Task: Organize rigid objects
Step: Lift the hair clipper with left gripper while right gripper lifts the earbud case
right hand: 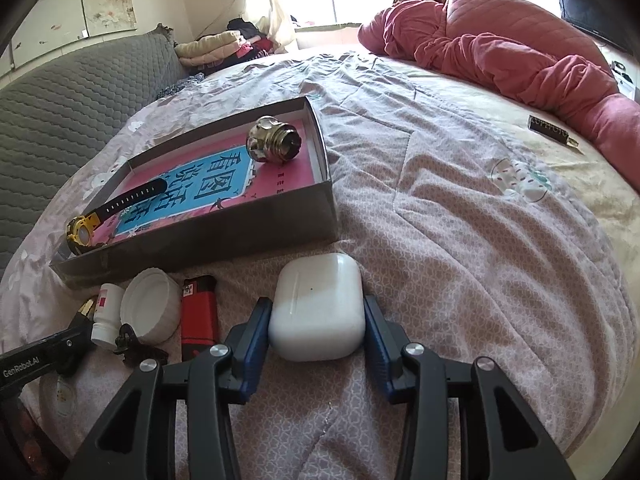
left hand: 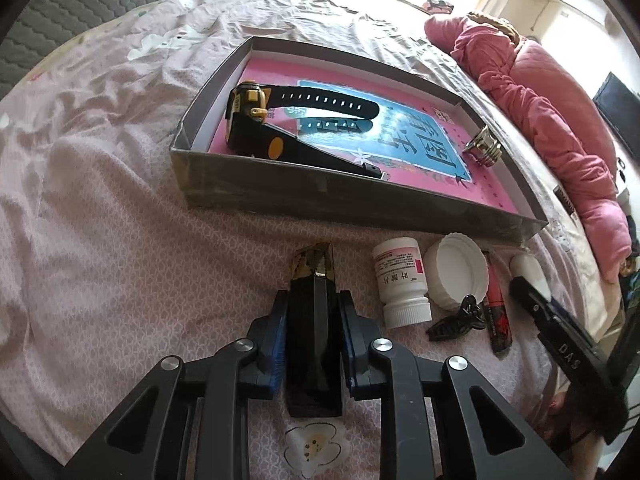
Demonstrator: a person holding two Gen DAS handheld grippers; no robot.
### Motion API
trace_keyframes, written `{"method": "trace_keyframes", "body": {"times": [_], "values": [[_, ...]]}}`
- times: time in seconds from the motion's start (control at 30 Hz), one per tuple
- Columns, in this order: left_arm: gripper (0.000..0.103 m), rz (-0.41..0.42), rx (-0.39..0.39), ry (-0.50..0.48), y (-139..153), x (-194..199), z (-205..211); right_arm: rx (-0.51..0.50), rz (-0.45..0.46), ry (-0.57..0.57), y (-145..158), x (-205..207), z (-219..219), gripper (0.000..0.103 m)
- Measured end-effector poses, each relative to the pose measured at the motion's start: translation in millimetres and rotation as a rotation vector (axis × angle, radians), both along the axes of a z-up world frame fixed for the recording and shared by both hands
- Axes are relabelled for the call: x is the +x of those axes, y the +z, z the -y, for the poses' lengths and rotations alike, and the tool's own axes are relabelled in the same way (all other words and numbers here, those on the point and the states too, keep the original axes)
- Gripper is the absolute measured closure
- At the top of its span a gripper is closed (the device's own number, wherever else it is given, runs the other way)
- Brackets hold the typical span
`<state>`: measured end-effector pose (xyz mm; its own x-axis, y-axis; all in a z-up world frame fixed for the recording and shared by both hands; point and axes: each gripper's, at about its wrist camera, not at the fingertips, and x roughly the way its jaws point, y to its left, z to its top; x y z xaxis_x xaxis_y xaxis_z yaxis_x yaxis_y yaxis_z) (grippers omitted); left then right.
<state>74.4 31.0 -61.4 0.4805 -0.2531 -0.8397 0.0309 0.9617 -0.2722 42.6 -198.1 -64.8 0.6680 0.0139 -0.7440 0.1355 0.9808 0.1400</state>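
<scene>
My left gripper [left hand: 314, 320] is shut on a black glossy box with a gold patterned tip [left hand: 314, 268], low over the pink bedsheet. My right gripper [right hand: 318, 320] is shut on a white earbuds case [right hand: 318, 308] resting on the sheet. A shallow grey box [left hand: 320, 196] [right hand: 200, 236] lies ahead, lined with a pink and blue booklet. It holds a black and yellow watch [left hand: 256, 120] [right hand: 86, 232] and a metal fitting [left hand: 484, 146] [right hand: 274, 142]. In front of the box lie a white pill bottle [left hand: 400, 280] [right hand: 106, 312], a white lid [left hand: 456, 272] [right hand: 150, 306], a black hair clip [left hand: 456, 320] [right hand: 136, 346] and a red lighter [left hand: 496, 312] [right hand: 199, 316].
A rumpled pink quilt [right hand: 500, 44] lies along the bed's far right side. A small dark object [right hand: 550, 130] lies on the sheet near it. A grey padded headboard [right hand: 60, 100] is at left. Folded clothes [right hand: 224, 50] sit under the window.
</scene>
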Motion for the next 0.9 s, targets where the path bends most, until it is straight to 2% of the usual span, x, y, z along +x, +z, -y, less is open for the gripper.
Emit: {"method": "trace_keyframes", "body": {"times": [0.3, 0.4, 0.7, 0.9], "values": [[0.080, -0.017, 0.034, -0.001, -5, 0, 6, -0.029, -0.019, 0.010, -8, 6, -5, 0.058], [0.080, -0.017, 0.056, -0.014, -5, 1, 9, -0.007, -0.011, 0.014, -8, 7, -3, 0.059], [0.081, -0.016, -0.044, 0.021, 3, -5, -7, 0.112, 0.035, 0.012, 2, 0, 10, 0.059], [0.081, 0.015, -0.050, 0.032, 13, -13, -14, 0.133, 0.070, 0.011, 11, -6, 12, 0.059]]}}
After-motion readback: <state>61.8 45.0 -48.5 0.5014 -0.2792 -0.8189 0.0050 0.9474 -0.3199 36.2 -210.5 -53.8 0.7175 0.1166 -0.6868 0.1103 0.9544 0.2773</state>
